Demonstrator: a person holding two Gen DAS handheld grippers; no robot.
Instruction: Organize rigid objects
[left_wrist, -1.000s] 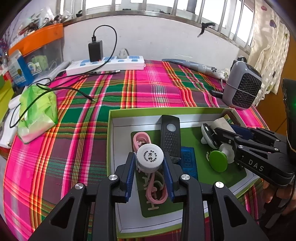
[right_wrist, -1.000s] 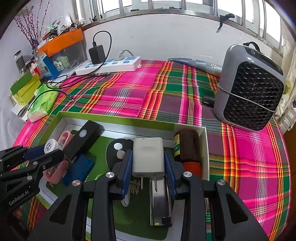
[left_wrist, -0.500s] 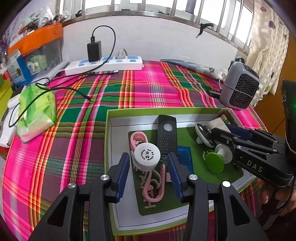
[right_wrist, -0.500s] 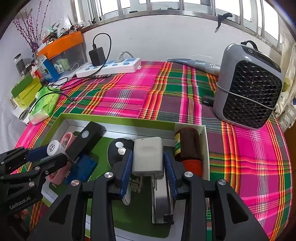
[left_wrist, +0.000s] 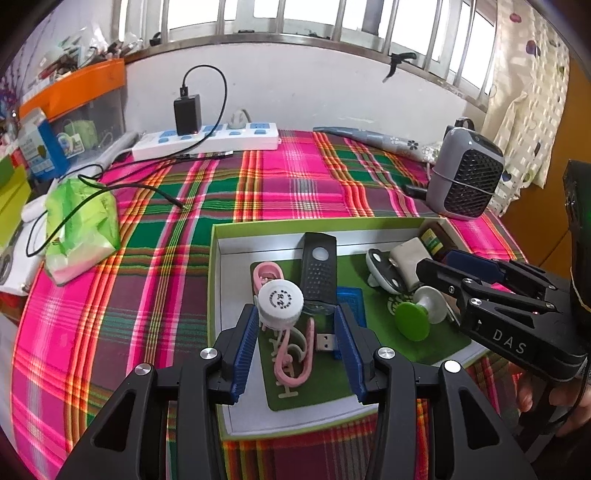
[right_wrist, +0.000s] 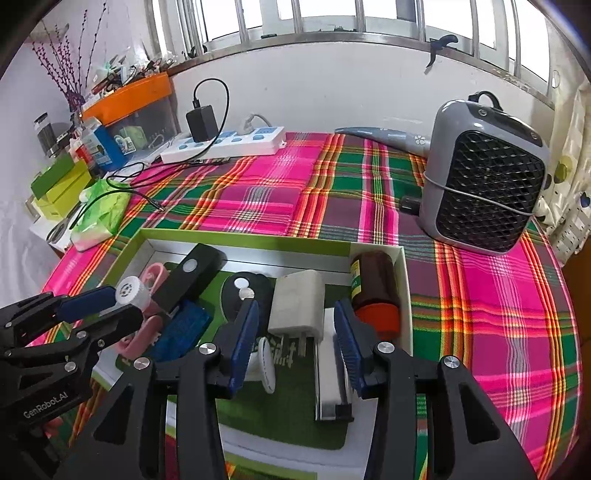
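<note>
**Box contents released, both claws spread**

Bottle with a white ribbed cap (left_wrist: 280, 301) stands in the green-rimmed white cardboard box (left_wrist: 216, 280), on top of a pink plastic hook (left_wrist: 293, 356), at the box's left side. The left gripper (left_wrist: 295, 325) has its blue pads apart; the cap sits close against one pad, the other pad well clear, nothing clamped. A black perforated remote-like bar (left_wrist: 318, 266) lies just behind the cap, with a blue flat gadget (right_wrist: 181, 328) beside it.

A white square charger plug (right_wrist: 297, 302) lies further right in the same box. The right gripper (right_wrist: 295, 332) has just been widening its jaws; the plug lies between the pads with gaps on both sides. A brown bottle with a red cap (right_wrist: 375, 291) lies along the box's right wall. The box rests on a pink and green plaid cloth (right_wrist: 258, 192), near a grey mesh-fronted heater (right_wrist: 484, 184).
</note>
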